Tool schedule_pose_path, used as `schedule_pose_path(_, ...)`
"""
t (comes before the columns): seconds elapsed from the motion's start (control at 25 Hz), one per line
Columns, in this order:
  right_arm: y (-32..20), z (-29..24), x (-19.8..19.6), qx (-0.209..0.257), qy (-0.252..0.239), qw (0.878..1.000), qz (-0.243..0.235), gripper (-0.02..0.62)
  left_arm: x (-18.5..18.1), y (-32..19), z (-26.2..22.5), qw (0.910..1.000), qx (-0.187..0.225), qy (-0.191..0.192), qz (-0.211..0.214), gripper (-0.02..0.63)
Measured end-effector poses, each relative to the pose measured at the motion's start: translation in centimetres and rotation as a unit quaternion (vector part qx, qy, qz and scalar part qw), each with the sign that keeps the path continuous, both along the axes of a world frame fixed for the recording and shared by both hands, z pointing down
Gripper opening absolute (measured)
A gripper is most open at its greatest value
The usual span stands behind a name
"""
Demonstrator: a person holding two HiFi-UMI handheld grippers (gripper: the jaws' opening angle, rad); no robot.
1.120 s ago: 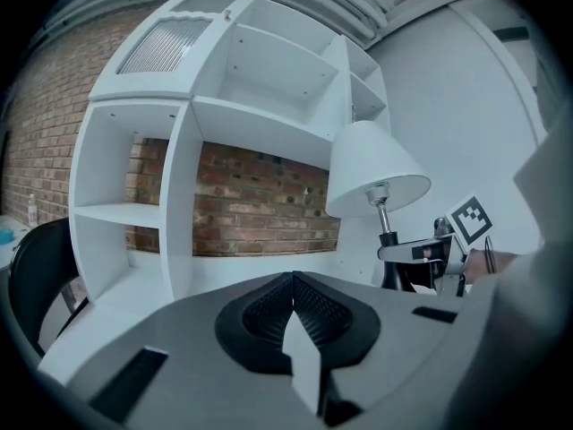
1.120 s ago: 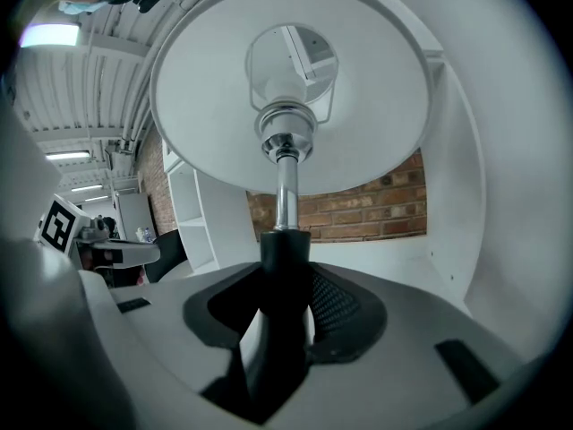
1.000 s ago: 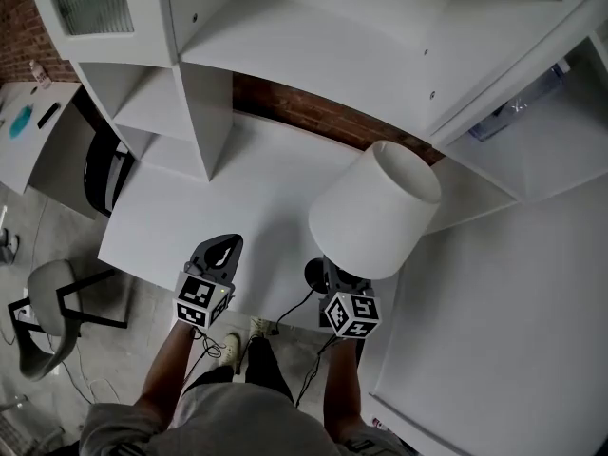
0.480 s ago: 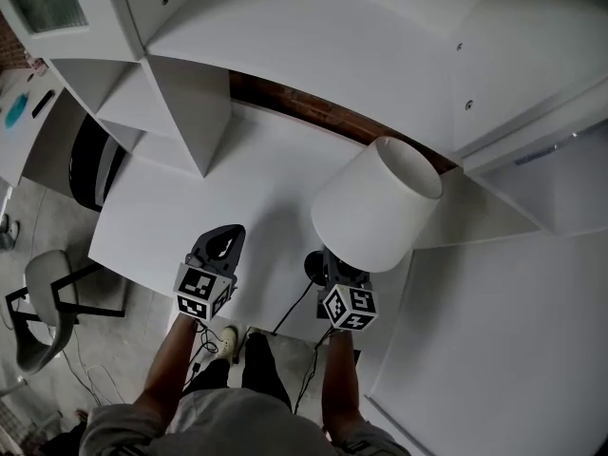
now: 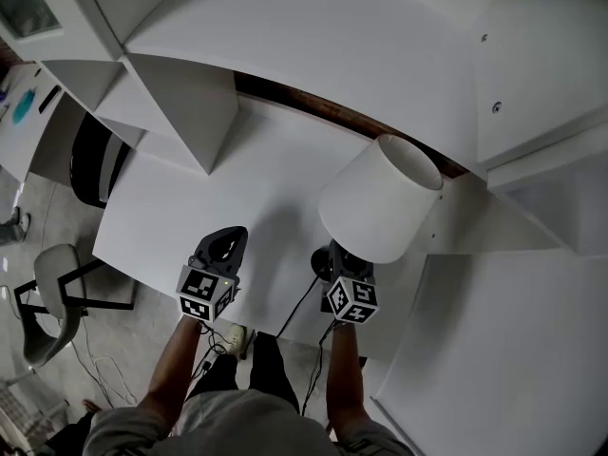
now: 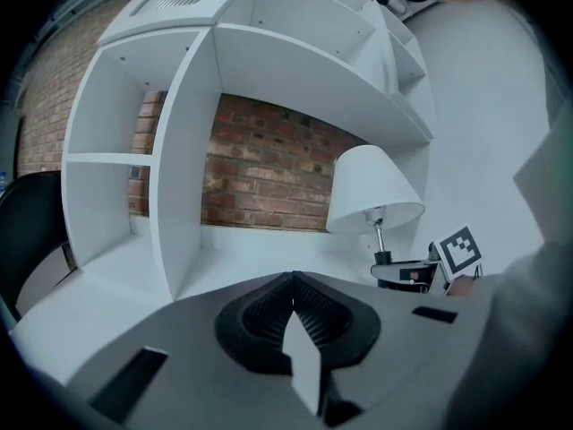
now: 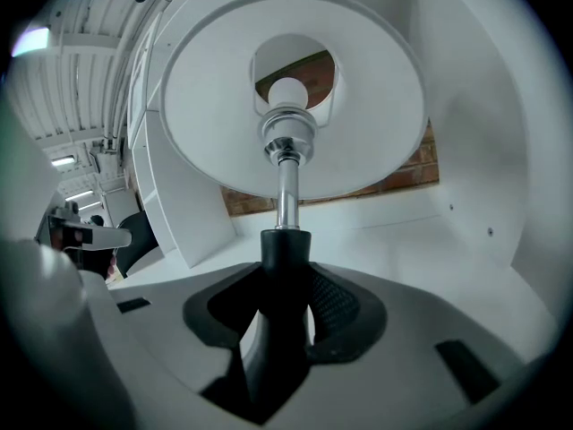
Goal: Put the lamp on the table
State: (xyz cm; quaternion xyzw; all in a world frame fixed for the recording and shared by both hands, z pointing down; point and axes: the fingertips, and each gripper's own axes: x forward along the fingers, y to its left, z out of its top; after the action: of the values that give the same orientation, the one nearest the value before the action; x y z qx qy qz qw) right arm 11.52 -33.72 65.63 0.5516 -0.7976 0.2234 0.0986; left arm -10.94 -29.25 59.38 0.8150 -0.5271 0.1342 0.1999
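The lamp has a white shade, a chrome stem and a black lower stem. My right gripper is shut on that black stem, and the lamp stands upright over the white table near its front edge. Its base is hidden; its black cable hangs off the table's front. In the left gripper view the lamp and right gripper show at the right. My left gripper hovers over the table's front, left of the lamp, shut with nothing in it.
White shelving stands on the table's left and spans above it, with a brick wall behind. A white panel lies at the right. A black chair and a grey chair stand on the floor at the left.
The head view has shifted a little. The lamp and my right gripper have edged slightly to the right over the table's front; the left gripper has stayed in place.
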Motion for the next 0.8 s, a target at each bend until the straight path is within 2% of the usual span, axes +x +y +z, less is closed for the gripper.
schedule_pose_path(0.4,-0.3,0.8,-0.2,0.0,-0.007,1.0,0.002,0.164,-0.5,-0.2,1.4,0.9999,-0.012,-0.007,-0.005,0.006)
schedule_pose_path(0.8,0.7,0.7,-0.5,0.005,0.011,1.0,-0.001,0.164,-0.1,1.2,2.1,0.9998,-0.017,-0.004,0.004,0.006)
